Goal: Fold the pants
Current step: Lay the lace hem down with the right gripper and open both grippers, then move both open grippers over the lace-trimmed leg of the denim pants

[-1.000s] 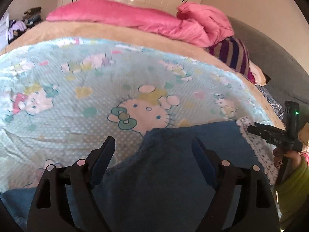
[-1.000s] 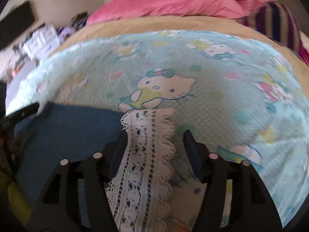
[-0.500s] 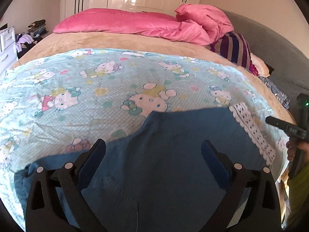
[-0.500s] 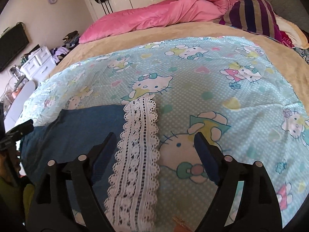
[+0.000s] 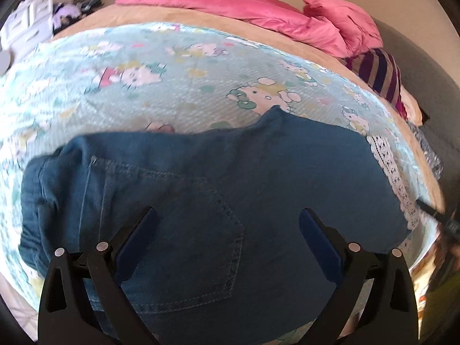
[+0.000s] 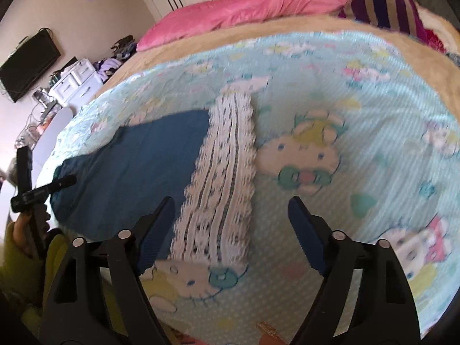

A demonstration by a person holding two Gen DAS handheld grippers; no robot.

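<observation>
Pants [image 5: 230,189]: soft, limp denim, light. Grip waistband at 9 o'clock, lace hem [image 6: 221,178] at 3. Left tongs [image 5: 228,227], right tongs [image 6: 231,215] agape, empty.

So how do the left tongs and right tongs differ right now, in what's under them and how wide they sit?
The left tongs hang over the plain denim seat of the pants, by the back pocket; the right tongs hang over the white lace hem and the cartoon-print sheet. The left tongs stand wider; the right tongs have just narrowed a little. Both are open, gripping nothing.
</observation>
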